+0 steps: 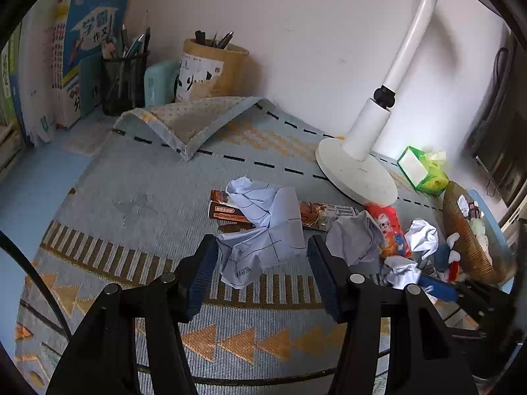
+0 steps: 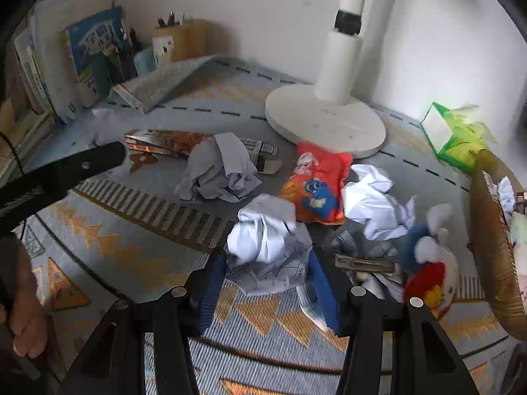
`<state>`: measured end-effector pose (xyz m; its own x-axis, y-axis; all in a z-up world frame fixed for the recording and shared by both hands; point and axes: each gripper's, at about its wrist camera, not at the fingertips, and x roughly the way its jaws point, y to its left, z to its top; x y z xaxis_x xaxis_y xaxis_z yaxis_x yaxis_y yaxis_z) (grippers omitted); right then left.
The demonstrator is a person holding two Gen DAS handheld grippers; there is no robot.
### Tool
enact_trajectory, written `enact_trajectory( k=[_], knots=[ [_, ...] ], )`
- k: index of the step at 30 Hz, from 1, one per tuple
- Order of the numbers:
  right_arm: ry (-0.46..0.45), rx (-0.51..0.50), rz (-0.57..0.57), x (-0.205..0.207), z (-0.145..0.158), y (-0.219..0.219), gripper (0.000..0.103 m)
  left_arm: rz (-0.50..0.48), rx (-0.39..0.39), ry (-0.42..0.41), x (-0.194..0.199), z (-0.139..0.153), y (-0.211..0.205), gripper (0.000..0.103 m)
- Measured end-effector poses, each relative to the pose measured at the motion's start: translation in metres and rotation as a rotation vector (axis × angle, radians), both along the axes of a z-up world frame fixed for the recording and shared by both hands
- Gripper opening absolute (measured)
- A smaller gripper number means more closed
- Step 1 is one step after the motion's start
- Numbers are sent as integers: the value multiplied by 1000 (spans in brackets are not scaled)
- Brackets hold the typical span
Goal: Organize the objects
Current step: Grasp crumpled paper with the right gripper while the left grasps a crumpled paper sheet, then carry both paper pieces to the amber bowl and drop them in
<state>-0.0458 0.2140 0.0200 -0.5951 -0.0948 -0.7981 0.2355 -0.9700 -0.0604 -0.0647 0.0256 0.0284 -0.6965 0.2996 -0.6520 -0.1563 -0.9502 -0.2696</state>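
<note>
A patterned mat (image 1: 138,181) covers the tabletop, with a white lamp base (image 1: 355,171) at the far right. Near its middle, the left claw (image 1: 263,263) pinches a crumpled sheet (image 1: 263,230); further right, the right claw (image 2: 268,276) pinches a paper ball (image 2: 266,240).
</note>
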Motion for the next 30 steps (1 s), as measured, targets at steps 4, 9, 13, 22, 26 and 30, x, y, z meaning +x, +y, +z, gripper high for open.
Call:
enact_trajectory(
  k=[4,9,13,22,26,30],
  knots=[
    [40,-102,47,32,19,9,51,3,-27,8,0,-1,3,54],
    [33,-169,34,83,22,32,51,3,-60,13,1,-4,8,54],
    [38,-160,-15,117,25,67,51,13,-158,55,11,1,22,54],
    [236,-146,-310,145,102,197,51,-271,-76,141,47,94,134,54],
    [253,-145,-524,122,124,259,51,-445,6,121,52,118,214,54],
    [248,-201,-634,100,133,308,51,-561,14,105,51,120,289,54]
  ],
)
